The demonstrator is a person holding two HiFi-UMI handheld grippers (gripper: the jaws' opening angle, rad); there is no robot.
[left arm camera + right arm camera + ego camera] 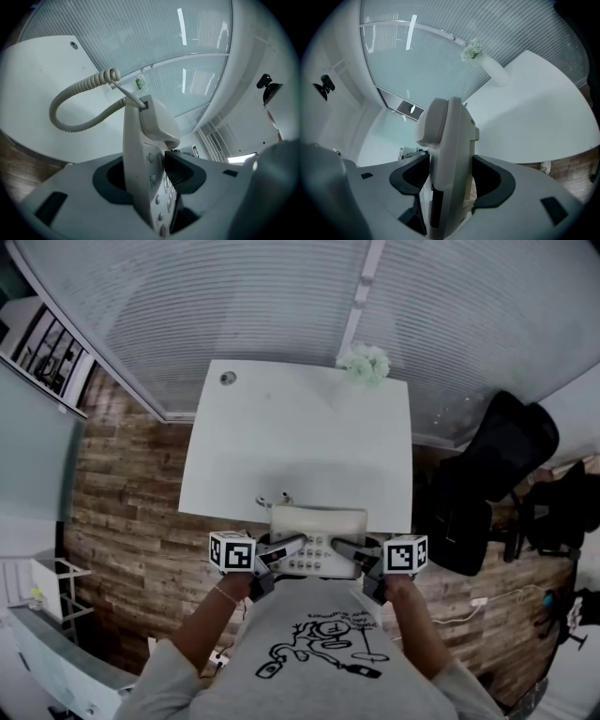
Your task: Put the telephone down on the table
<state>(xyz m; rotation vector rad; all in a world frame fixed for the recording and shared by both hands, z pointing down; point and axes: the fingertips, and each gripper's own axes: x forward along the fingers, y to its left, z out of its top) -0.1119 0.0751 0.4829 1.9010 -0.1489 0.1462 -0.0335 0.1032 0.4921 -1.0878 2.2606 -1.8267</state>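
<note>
White tabletop [300, 437] lies mostly beyond the cream plastic telephone [319, 521] pinched by left gripper [292, 547] and right gripper [345, 549]; releasing early would likely drop it.

White flowers [366, 362] stand before a ribbed wall [234, 296], a black chair [492, 474] on the wood floor [122, 484].

The cream telephone [319, 524], handset [157, 123] cradled, cord [70, 108] coiled, hangs over the white table [300, 442] at its near edge.
</note>
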